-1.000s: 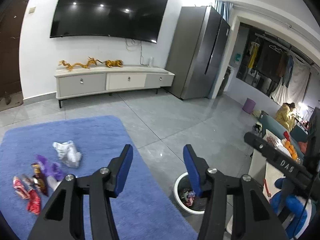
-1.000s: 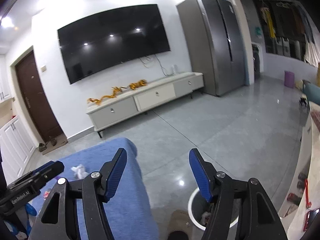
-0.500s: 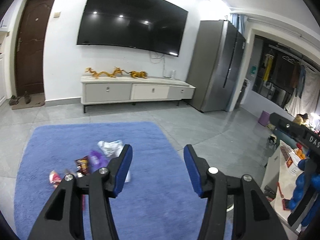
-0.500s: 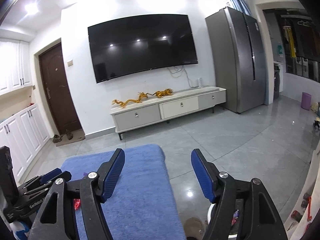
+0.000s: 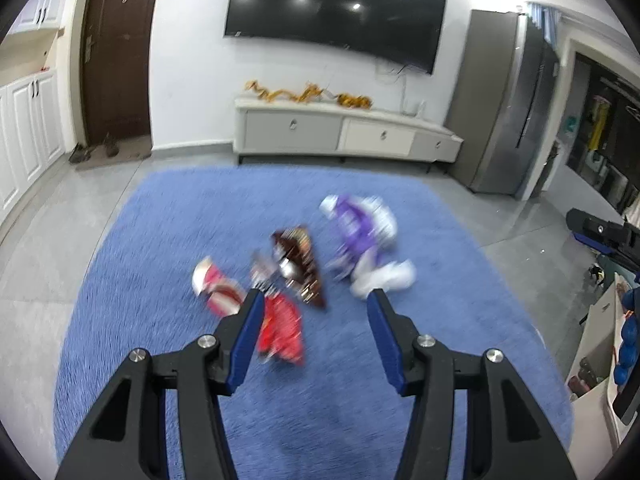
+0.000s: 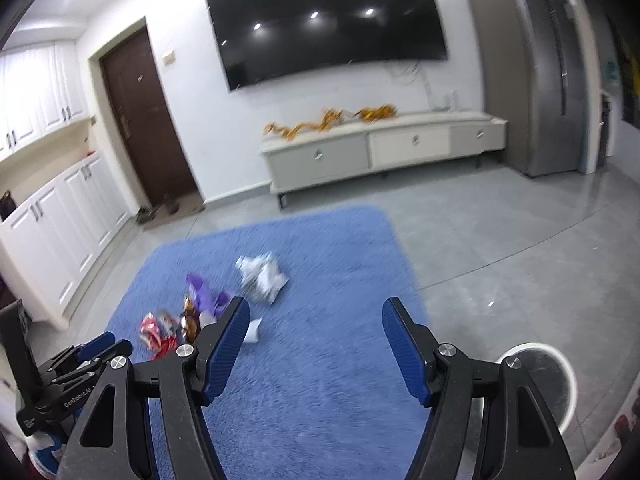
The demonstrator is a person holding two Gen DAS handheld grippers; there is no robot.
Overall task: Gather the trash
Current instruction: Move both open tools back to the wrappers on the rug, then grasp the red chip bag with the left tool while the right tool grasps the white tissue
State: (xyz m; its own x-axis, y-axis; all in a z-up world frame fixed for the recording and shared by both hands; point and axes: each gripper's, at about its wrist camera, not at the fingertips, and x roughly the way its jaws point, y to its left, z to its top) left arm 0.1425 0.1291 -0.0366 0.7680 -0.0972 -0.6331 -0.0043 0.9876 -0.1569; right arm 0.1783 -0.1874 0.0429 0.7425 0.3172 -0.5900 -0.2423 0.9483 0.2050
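Claws [image 5: 314, 300] lower, nearer rug [image 5: 168, 224] litter [image 5: 280, 320].

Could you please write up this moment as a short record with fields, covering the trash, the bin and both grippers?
surface: blue rug on grey tile floor
trash: red wrapper, brown wrapper, purple wrapper, crumpled white paper, all lying on the rug
bin: white bin, on the tiles beside the rug
left gripper: open, empty, above the wrappers
right gripper: open, empty, over bare rug
image quality: trash motion-blurred
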